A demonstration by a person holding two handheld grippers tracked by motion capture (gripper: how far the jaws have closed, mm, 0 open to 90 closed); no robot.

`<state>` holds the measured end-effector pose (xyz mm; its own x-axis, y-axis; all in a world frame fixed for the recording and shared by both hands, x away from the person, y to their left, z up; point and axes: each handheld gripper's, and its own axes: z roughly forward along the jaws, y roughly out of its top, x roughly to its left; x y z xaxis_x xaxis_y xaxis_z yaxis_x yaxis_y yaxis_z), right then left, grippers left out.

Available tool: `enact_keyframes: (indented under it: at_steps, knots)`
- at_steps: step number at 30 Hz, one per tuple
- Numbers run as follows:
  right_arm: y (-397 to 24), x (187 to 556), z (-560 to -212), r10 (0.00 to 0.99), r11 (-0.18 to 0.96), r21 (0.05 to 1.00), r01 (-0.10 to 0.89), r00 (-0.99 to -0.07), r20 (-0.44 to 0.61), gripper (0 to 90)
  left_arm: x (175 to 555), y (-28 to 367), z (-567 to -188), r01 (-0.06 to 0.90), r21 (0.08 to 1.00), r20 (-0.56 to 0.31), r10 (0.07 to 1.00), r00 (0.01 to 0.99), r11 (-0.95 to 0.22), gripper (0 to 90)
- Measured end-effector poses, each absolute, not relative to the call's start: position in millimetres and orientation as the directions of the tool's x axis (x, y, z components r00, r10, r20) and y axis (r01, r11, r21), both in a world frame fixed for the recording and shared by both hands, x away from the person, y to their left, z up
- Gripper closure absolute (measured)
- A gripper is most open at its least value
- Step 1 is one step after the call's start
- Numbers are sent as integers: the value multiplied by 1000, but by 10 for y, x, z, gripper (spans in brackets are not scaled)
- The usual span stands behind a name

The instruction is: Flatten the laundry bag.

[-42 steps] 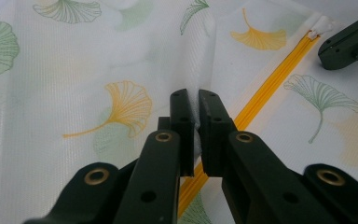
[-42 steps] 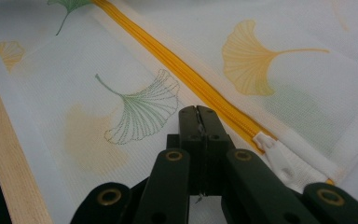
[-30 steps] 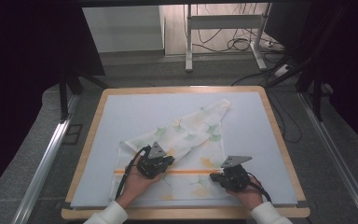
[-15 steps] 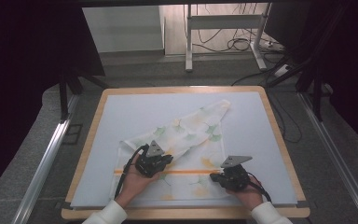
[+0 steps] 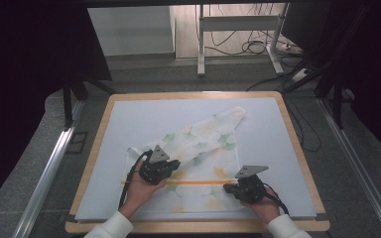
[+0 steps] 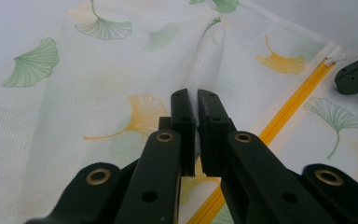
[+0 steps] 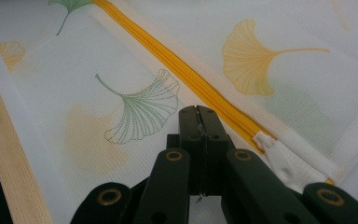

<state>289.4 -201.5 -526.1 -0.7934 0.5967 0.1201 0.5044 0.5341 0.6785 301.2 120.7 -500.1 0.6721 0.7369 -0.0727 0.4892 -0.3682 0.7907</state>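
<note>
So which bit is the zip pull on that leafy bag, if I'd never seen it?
Start at the wooden-edged table and find the white mesh bag printed with green and yellow ginkgo leaves. Follow its yellow zipper towards the right gripper. The zip pull is the small white tab at that end, beside the shut fingers.

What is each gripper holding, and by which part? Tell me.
The left gripper pinches a raised fold of the mesh laundry bag, beside its yellow zipper. The right gripper is shut on the bag's mesh beside the white zipper pull.

Lab — framed table, floor cables.
</note>
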Motion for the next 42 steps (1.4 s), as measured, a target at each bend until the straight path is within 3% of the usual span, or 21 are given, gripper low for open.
enact_keyframes:
  at_steps: [42]
  knots:
    - [-2020, 2896, -5257, 595, 539, 677, 501, -795, 115, 892, 3104, 1527, -4969, 516, 807, -95, 798, 595, -288, 871]
